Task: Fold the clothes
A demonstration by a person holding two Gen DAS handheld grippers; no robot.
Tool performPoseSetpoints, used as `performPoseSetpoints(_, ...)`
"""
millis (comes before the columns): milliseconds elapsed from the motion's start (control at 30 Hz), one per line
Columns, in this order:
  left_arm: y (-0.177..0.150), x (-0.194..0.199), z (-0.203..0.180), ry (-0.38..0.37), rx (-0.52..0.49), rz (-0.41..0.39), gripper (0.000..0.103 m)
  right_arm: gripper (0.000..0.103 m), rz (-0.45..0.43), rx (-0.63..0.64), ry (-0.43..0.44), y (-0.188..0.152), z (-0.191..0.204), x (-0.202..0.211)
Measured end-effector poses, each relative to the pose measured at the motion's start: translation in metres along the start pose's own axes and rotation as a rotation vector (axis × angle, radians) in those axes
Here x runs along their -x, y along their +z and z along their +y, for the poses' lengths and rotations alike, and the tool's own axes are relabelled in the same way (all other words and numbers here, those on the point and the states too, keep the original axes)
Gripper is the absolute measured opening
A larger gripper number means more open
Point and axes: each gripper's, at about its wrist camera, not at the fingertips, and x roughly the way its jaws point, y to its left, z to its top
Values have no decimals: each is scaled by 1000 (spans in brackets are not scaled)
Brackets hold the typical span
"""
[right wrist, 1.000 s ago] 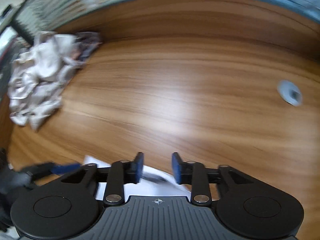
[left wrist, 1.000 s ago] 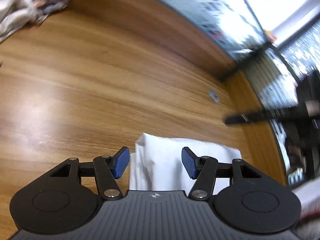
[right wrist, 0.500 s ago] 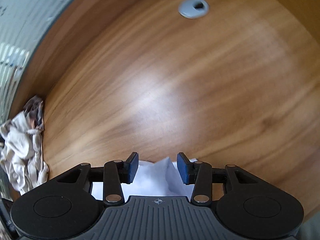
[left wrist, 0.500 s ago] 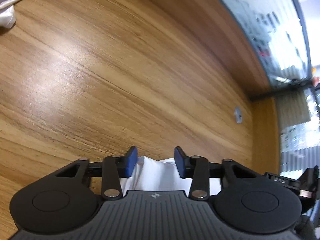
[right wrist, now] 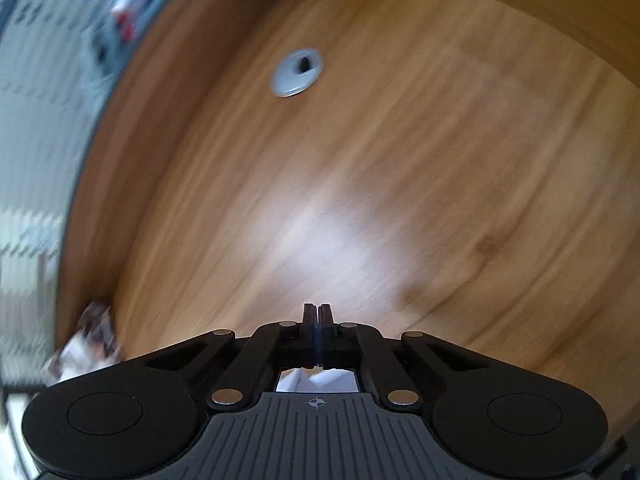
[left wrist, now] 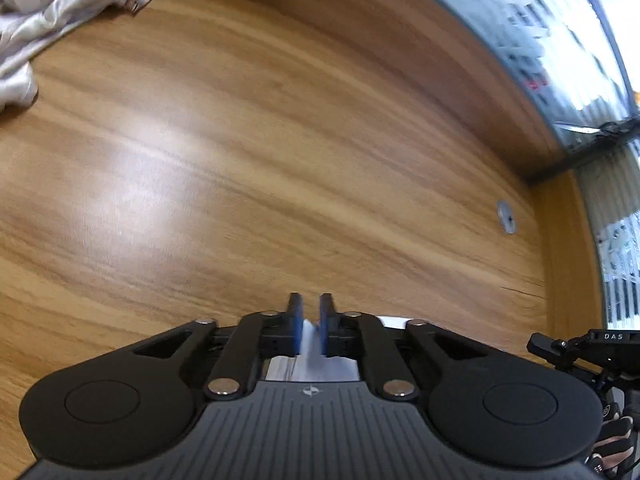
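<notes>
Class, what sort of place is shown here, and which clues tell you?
Probably an office: a wooden desk with a cable grommet, beside glass walls with blinds.

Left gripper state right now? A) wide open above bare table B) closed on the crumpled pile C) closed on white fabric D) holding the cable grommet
C: in the left wrist view the left gripper has its blue pads nearly together with the white garment pinched between them; the crumpled pile lies far off on the table.
</notes>
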Motion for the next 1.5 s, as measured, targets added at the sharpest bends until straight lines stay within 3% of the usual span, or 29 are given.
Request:
performPoseSetpoints(100,2,11,-6,-15,-81,-27,32,7,27,142,50,-6,5,7)
performPoseSetpoints(133,2,15,-9,-18,-108,-33,34,7,31,191,65,-10,6,8)
performPoseSetpoints(200,2,22,-13,-29,-156,-49,37,31,39,288,97,-17,10,10)
performPoseSetpoints(267,0,28,-18,-37,-200,-66,41,40,48,384,121,-27,10,11)
performPoseSetpoints(400,-7,30,-25,-28,-261,-74,47,40,66,548,148,-46,14,5)
performPoseSetpoints(533,-15,27,-29,5,-294,-58,49,38,22,693,122,-62,24,2)
performPoseSetpoints(733,-27,23,-34,52,-339,-37,49,38,-114,724,45,-67,27,7)
performPoseSetpoints(867,-27,26,-26,26,-313,-51,49,34,-192,740,-22,-68,25,12)
performPoseSetpoints(933,-26,29,-20,-6,-295,-55,51,34,-170,717,-19,-63,21,14)
performPoseSetpoints(967,-26,31,-16,-35,-285,-48,59,36,-151,691,-5,-61,17,16)
performPoseSetpoints(1000,-27,32,-13,-61,-277,-41,69,43,-127,666,10,-59,13,17)
performPoseSetpoints(1033,-29,34,-9,-84,-274,-35,73,47,-101,642,28,-58,9,18)
performPoseSetpoints(1100,-34,35,-2,-111,-269,-19,83,68,-48,594,68,-59,-2,18)
performPoseSetpoints(1233,-48,29,11,-143,-257,25,85,93,74,536,159,-64,-19,12)
performPoseSetpoints(1500,-67,1,22,-275,-241,148,87,97,170,565,164,-74,-24,-14)
